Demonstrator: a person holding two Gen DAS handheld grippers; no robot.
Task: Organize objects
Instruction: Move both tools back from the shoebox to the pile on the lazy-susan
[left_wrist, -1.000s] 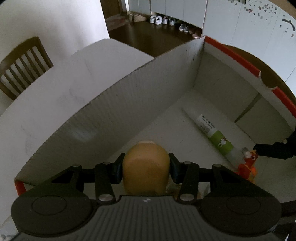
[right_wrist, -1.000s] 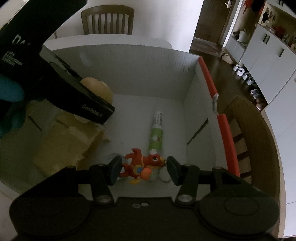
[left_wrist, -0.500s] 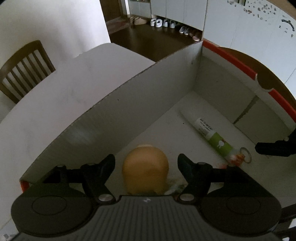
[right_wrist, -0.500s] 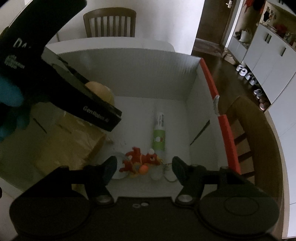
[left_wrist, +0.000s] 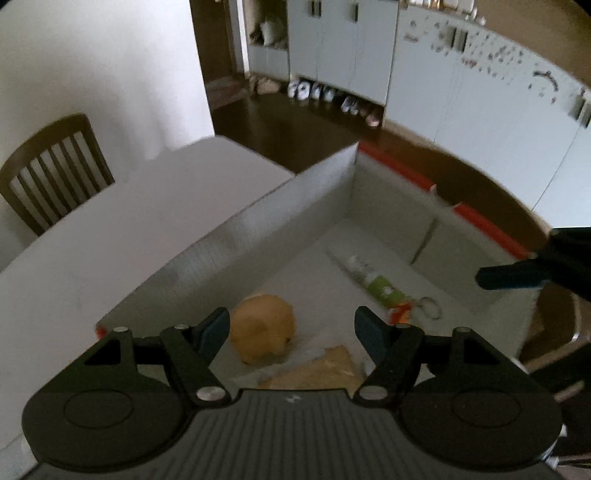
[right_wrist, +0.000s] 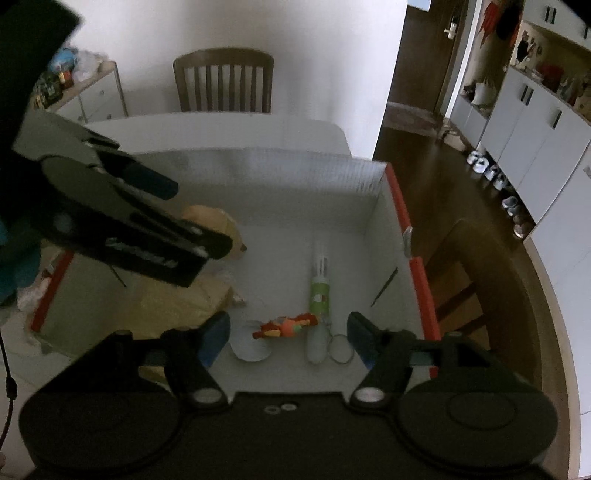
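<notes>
A white cardboard box (left_wrist: 258, 240) with a red rim stands on the table. On its floor a tan plush toy (left_wrist: 264, 332) lies on its side, just below my left gripper (left_wrist: 291, 328), which is open and holds nothing. A red-orange toy keychain (right_wrist: 288, 326) with a key ring (right_wrist: 341, 349) lies on the floor beneath my right gripper (right_wrist: 288, 332). Its jaws are opening and the pads touch nothing. A green-and-white tube (right_wrist: 319, 291) lies beside the keychain. One right finger (left_wrist: 517, 275) shows at the left wrist view's right edge.
A yellowish packet (left_wrist: 321, 369) and a white disc (right_wrist: 251, 349) also lie in the box (right_wrist: 277, 173). The box sits on a white table (left_wrist: 129, 221). Wooden chairs (right_wrist: 225, 81) stand at the far side and at the right (right_wrist: 491, 295).
My left gripper opened, let go of the tan toy and rose; the toy now lies tipped over. My right gripper widened around the red keychain and lifted away from it.
</notes>
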